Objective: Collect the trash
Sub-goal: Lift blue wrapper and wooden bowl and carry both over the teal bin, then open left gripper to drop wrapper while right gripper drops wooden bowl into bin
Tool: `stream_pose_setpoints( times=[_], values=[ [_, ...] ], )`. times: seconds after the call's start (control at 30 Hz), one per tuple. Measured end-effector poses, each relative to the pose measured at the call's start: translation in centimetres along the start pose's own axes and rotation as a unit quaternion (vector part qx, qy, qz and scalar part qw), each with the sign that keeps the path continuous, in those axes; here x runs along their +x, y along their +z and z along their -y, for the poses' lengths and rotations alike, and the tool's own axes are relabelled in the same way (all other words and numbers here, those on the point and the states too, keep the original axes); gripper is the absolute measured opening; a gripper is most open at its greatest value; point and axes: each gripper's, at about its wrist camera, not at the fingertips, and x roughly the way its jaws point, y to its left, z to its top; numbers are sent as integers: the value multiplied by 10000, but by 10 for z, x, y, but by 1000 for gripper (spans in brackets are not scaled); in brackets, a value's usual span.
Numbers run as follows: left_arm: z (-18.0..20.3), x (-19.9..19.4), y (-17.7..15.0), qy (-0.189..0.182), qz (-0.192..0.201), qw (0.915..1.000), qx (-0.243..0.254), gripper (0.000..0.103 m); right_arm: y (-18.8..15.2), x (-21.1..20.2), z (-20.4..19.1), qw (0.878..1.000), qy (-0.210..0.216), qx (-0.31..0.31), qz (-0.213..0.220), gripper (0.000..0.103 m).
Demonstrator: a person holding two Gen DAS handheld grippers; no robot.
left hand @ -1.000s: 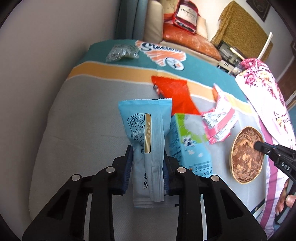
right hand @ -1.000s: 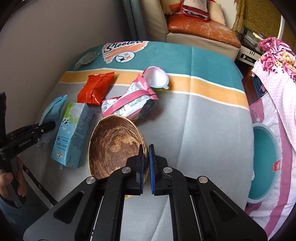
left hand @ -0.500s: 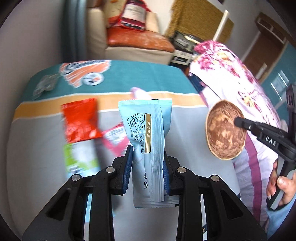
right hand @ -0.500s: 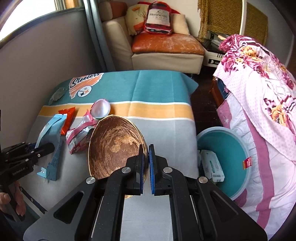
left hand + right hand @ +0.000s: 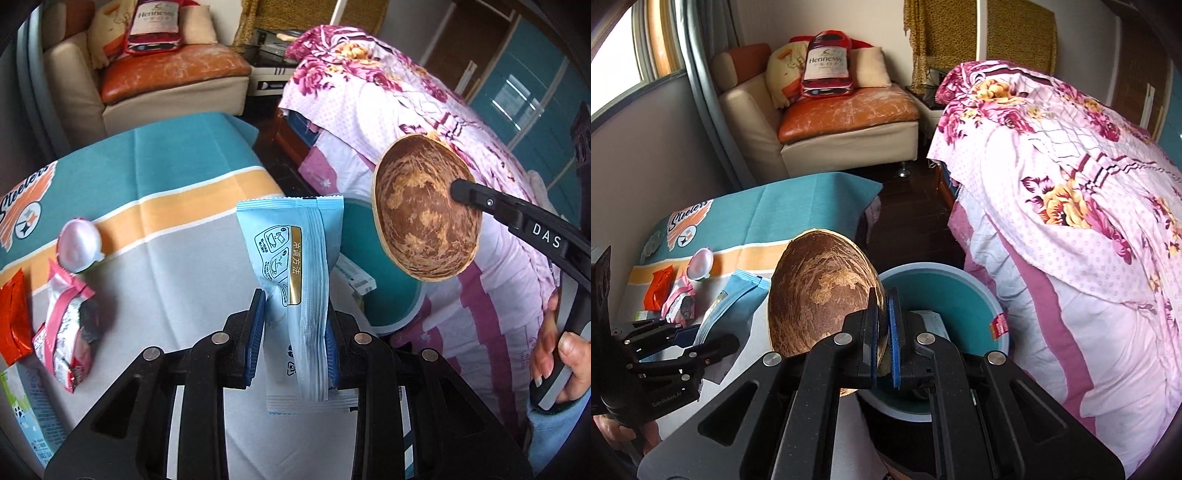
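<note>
My left gripper (image 5: 293, 325) is shut on a light blue sachet (image 5: 295, 258), held upright above the table's right edge; it also shows in the right wrist view (image 5: 735, 299). My right gripper (image 5: 882, 314) is shut on the rim of a brown coconut-shell bowl (image 5: 816, 291), held in the air over a teal bin (image 5: 960, 291). The bowl (image 5: 421, 214) and the bin (image 5: 360, 225) also show in the left wrist view, the bin mostly hidden behind the sachet and bowl. A white box (image 5: 356, 275) lies inside the bin.
On the striped table cloth (image 5: 177, 177) lie a pink-and-silver wrapper (image 5: 68, 328), a red wrapper (image 5: 13, 314), a white plastic cup (image 5: 79, 245) and a milk carton (image 5: 26, 413) at the left edge. A bed with a floral cover (image 5: 1071, 206) stands right of the bin. A sofa (image 5: 827, 122) is behind.
Both grippers have swung right, away from the table's middle toward the bin. The bowl has been lifted off the table and now hangs over the bin; the sachet is carried along.
</note>
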Motion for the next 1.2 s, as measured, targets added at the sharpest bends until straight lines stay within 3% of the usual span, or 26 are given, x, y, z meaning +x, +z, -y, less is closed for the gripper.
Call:
stream_pose_setpoints(
  times=[0.3,0.63,0.73,0.8,0.87,0.97,1.2],
  values=[
    [52,41,17,-109,-298,9990,324,30,-7,1,51,9995,-182,269,47,5],
    [77,73,21,-169,-574,9971,464,33,-11,4,85,9982,-396,439,42,5],
    [83,80,22,-161,-610,9968,483,39,-12,6,93,9978,-433,501,12,5],
    [86,84,23,-136,-637,9966,500,49,-13,9,96,9977,-447,509,-19,5],
    [86,84,23,-98,-600,9969,508,67,-13,12,97,9976,-449,517,-55,5],
    [83,82,23,-22,-545,9973,486,78,-13,17,96,9977,-436,516,-104,5],
    [65,76,23,74,-506,9983,267,85,-13,30,85,9979,-407,426,-252,6]
  ],
)
